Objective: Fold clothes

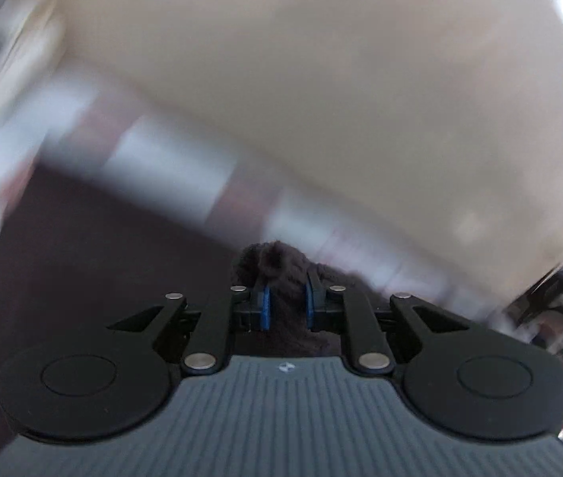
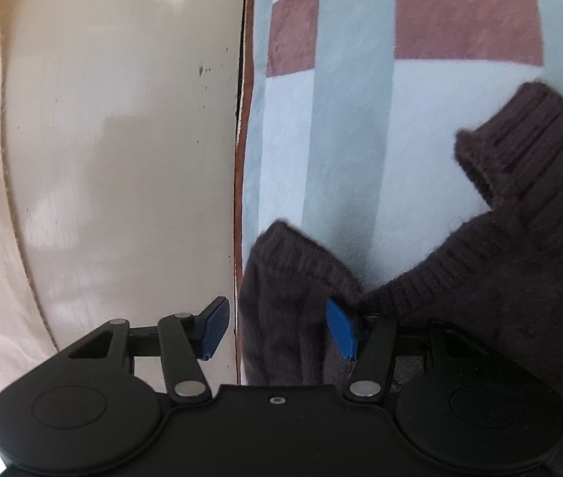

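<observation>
No brand name, label or writing can be read in either view; a small pale emblem (image 1: 284,367) sits on the ribbed grey body of the left tool, too small to make out.

The left gripper (image 1: 286,305) has its blue pads drawn close together and clamped on a bunched fold of the dark brown knitted sweater (image 1: 281,274), which rises in a tuft between and above the pads. Everything beyond it in the left wrist view is smeared by blur: a broad cream surface (image 1: 361,99) fills the upper part, and pale blue and reddish patches run in a band across the middle.

In the right wrist view the right gripper (image 2: 279,328) stands with its pads apart. Part of the sweater (image 2: 520,278) lies between them, its ribbed edge against the right-hand pad (image 2: 343,332), while the left-hand pad (image 2: 214,328) is clear of the cloth and hangs in front of the cream panel (image 2: 122,159). The sweater rests on a blanket (image 2: 341,119) of pale blue, grey-blue and rust-red blocks. The glossy, scuffed cream panel borders the blanket on the left, a dark gap between them. A ribbed cuff (image 2: 520,139) of the sweater lies further right on the blanket.
</observation>
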`<state>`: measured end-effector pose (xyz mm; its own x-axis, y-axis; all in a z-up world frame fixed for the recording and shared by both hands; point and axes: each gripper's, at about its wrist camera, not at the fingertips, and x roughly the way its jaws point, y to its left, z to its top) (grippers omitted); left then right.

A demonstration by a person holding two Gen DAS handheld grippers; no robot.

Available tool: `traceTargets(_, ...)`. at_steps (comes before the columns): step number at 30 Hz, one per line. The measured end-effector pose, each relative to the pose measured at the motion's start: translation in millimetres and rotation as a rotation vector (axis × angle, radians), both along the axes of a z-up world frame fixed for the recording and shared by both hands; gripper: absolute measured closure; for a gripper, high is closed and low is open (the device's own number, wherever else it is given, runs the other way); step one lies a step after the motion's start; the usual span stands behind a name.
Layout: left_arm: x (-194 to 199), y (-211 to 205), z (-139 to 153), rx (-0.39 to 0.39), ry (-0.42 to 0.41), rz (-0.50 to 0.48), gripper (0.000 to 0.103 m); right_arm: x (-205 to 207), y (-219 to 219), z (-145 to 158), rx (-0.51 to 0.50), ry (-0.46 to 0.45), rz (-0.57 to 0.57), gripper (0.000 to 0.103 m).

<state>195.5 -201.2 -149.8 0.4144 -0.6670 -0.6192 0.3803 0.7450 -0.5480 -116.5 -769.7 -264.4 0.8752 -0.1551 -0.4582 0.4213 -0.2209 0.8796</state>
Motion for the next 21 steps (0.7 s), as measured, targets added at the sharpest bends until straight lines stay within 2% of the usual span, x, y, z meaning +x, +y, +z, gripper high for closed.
traceTargets(1,-2.2,5.8,-14.8,0.044,0.076,0.009,0.088,-0.2,0.8,1.5,-0.002,0.008,-0.003,0.043)
traceTargets(3,-2.4,18.5,-19.2,0.048,0.142,0.022,0.087,-0.4,4.8,7.2,-0.019,0.035,0.001,0.043)
traceTargets(6,-4.2,9.7,-2.5,0.075,0.059,0.003,0.084,-0.2,7.4,18.5,-0.058,0.077,0.018,0.042)
traceTargets(9,-2.6,2.1,7.8,0.107,0.018,-0.002,0.080,1.9,8.7,31.1,-0.100,0.089,0.047,0.039)
traceTargets(11,12.6,-2.0,12.4,0.091,0.029,0.020,0.074,5.2,10.1,36.1,-0.109,0.081,0.067,0.038)
traceTargets(13,17.7,1.7,4.6,0.061,0.057,0.046,0.064,11.2,12.0,37.7,-0.102,0.072,0.094,0.037)
traceTargets(14,22.3,5.5,2.3,0.044,0.076,0.059,0.062,14.8,11.3,35.9,-0.095,0.078,0.114,0.036)
traceTargets(17,34.8,14.7,-13.2,-0.011,0.158,0.066,0.057,30.3,16.5,34.4,-0.141,0.149,0.174,0.037)
traceTargets(18,37.7,11.1,-19.7,-0.020,0.198,0.037,0.056,36.5,20.1,38.9,-0.229,0.208,0.203,0.042)
traceTargets(19,38.6,7.3,-23.6,-0.016,0.222,0.022,0.056,42.3,23.9,44.2,-0.320,0.267,0.230,0.068)
traceTargets(20,38.1,1.9,-25.0,0.004,0.206,0.060,0.057,44.5,27.3,51.1,-0.404,0.309,0.241,0.093)
traceTargets(21,36.0,-4.3,-21.8,0.029,0.149,0.034,0.072,41.1,29.3,58.2,-0.455,0.300,0.228,0.093)
